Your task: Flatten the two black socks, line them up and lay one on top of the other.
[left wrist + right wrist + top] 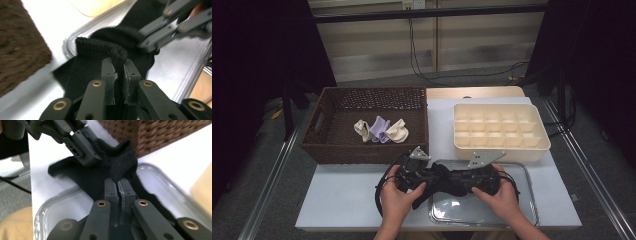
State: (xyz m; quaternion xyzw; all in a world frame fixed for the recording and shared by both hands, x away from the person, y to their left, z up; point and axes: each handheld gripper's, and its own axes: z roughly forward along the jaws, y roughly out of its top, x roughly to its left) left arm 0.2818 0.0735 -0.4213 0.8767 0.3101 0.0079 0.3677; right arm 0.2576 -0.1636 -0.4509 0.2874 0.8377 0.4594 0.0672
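A black sock (439, 184) hangs between my two grippers over the left end of a metal tray (528, 199). In the left gripper view, my left gripper (120, 65) is shut on a fold of the sock's ribbed cuff (96, 47), and the right gripper (147, 42) bites the same cuff from the upper right. In the right gripper view, my right gripper (119, 182) is shut on the sock's edge (125, 161), with the left gripper (87, 152) pinching it close above. From the high view, both grippers (432, 175) (458, 179) meet tip to tip, a hand behind each.
A brown wicker basket (362, 150) at the left holds three light rolled socks (382, 130). A cream box (499, 131) divided into several compartments stands behind the tray at the right. The white table's front edge (352, 224) runs just below the hands.
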